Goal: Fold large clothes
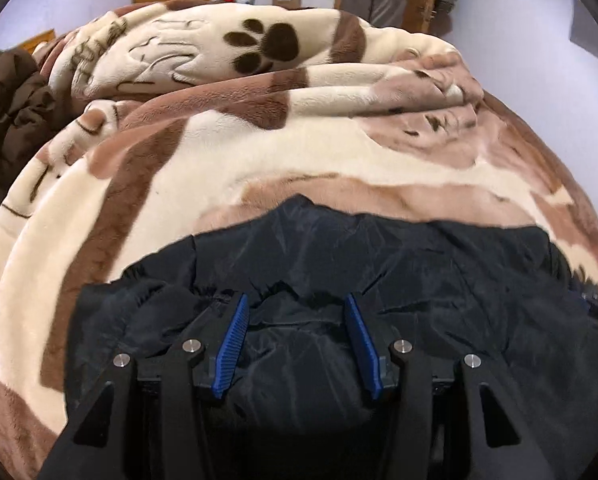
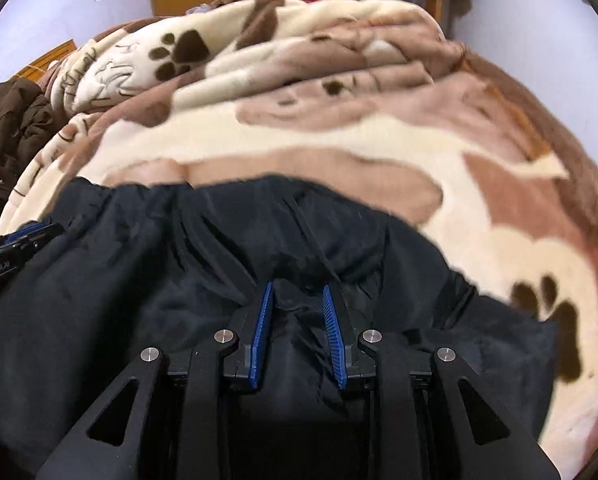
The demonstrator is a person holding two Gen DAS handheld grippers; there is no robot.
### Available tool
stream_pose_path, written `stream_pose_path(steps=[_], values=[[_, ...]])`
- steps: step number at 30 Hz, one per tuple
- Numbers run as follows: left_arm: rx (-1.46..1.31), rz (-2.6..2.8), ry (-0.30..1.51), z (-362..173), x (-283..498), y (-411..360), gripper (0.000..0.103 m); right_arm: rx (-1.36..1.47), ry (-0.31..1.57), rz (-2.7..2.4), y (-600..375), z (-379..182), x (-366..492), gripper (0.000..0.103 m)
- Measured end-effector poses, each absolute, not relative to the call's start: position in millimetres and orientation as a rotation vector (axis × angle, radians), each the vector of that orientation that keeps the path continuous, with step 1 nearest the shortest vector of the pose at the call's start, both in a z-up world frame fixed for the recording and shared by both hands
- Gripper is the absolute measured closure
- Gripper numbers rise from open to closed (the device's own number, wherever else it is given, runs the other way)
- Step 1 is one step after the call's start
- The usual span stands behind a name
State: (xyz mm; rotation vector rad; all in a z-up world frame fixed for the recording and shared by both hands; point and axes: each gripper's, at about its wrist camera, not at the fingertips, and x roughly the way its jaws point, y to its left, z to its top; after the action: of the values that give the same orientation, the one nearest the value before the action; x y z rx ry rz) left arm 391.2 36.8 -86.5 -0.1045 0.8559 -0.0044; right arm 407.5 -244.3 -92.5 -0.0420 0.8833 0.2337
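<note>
The black jacket point(image 2: 227, 280) lies bunched at the near edge of the bed, on top of a cream-and-brown paw-print blanket point(image 1: 227, 152), with both grippers angled down into it side by side. The right gripper point(image 2: 297, 292) has its blue pads drawn fairly close together with a pinched ridge of the slippery black fabric between them, so it looks to be gripping a fold. The left gripper point(image 1: 295, 304) stands about half open with cloth bulging up between the pads; whether they press on that cloth is hard to tell from this angle, since the dark fabric swallows the edges. That unevenness is the main risk: if one side holds and the other merely straddles, any lift or sweep would drag the jacket askew and spoil the fold line. The smooth shell could also slide out of a shallow pinch (it looks like nylon). The plush blanket beneath might catch and ride along, and the brown coat point(image 2: 11, 128) heaped at the left could get tangled in a wide swing.
</note>
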Motion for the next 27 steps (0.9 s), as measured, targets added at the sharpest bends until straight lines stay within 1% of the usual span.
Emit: stream_pose_path(steps=[4, 8, 14, 18, 22, 27], values=[[-0.097, -0.007, 0.850, -89, 391, 36, 0.051, -0.055, 0.873, 0.228, -242, -96, 406, 0.077], [-0.085, 0.000, 0.856, -74, 384, 34, 0.051, -0.050, 0.888, 0.224, -244, -85, 401, 0.077], [-0.142, -0.054, 0.789, -42, 332, 25, 0.051, -0.037, 0.830, 0.230, -252, -49, 364, 0.077], [-0.167, -0.104, 0.772, -37, 300, 8, 0.051, -0.020, 0.790, 0.263, -250, -36, 339, 0.077], [-0.114, -0.128, 0.840, -61, 297, -16, 0.051, -0.052, 0.833, 0.275, -244, -55, 336, 0.077], [-0.089, -0.125, 0.859, -77, 304, -23, 0.050, -0.041, 0.873, 0.258, -256, -80, 343, 0.077]])
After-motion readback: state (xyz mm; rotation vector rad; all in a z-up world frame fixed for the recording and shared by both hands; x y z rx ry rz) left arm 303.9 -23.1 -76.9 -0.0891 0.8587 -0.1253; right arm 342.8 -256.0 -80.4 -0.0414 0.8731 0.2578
